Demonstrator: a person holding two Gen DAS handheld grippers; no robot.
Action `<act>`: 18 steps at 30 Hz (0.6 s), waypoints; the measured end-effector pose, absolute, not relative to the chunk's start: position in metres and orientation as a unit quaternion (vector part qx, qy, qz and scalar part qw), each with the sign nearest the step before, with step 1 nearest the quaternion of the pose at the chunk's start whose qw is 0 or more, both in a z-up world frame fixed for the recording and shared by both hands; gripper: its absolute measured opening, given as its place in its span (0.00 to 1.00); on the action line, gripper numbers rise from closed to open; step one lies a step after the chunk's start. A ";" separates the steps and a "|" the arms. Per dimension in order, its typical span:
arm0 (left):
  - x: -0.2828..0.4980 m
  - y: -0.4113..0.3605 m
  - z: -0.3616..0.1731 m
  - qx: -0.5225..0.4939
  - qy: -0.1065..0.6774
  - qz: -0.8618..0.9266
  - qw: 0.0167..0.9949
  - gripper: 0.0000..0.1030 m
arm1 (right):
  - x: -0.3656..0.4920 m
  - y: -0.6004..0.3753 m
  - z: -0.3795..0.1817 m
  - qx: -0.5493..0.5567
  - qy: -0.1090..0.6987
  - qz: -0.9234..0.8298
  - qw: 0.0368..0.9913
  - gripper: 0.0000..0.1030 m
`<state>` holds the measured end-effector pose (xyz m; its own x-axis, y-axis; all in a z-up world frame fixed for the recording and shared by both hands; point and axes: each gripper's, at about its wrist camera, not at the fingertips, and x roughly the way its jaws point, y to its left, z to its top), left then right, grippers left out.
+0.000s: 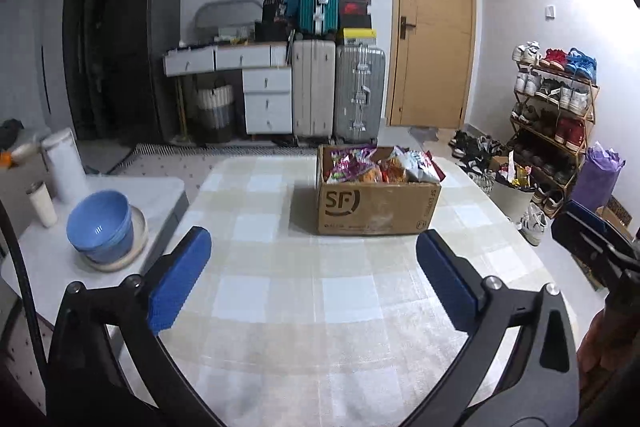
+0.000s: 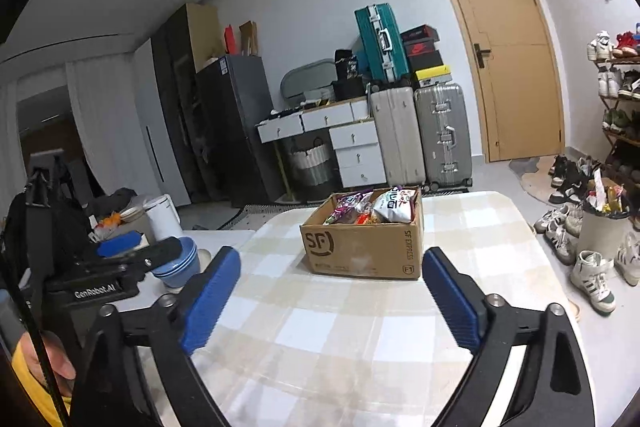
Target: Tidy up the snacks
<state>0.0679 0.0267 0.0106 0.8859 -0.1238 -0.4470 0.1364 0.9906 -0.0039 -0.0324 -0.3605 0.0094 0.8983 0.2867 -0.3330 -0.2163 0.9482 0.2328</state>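
Snacks (image 1: 376,167) fill a cardboard box (image 1: 378,211) on the checked table (image 1: 280,299), ahead of both grippers.
Left gripper (image 1: 314,283) and right gripper (image 2: 332,301) gape empty; blue bowls (image 1: 100,223) sit leftward, bare tabletop between.

A lived-in home, this one, an entry room doubling as a dining spot. Shoe rack (image 1: 554,115) crammed with sneakers by the door (image 1: 434,27), suitcases (image 1: 338,91) stacked against the wall, a fridge (image 2: 236,123), a drawer desk (image 1: 256,87), bowls (image 1: 100,223) and a kettle (image 2: 162,217) on a side table, checked cloth (image 1: 312,291) on the table.
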 end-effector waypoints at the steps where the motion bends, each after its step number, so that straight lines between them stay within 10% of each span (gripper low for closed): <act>1: 0.066 0.026 0.012 0.018 0.226 -0.063 0.972 1.00 | -0.035 -0.362 0.008 0.095 0.184 0.129 0.970 0.95; 18: 0.114 0.018 -0.036 0.016 0.260 -0.064 0.963 1.00 | -0.013 -0.381 -0.031 0.118 0.206 0.096 0.967 0.99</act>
<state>0.1137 0.0175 -0.0358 0.8565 -0.1155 -0.5030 0.1317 0.9913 -0.0033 -0.0132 -0.3809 -0.0309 0.8969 0.2350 -0.3747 -0.1379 0.9535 0.2680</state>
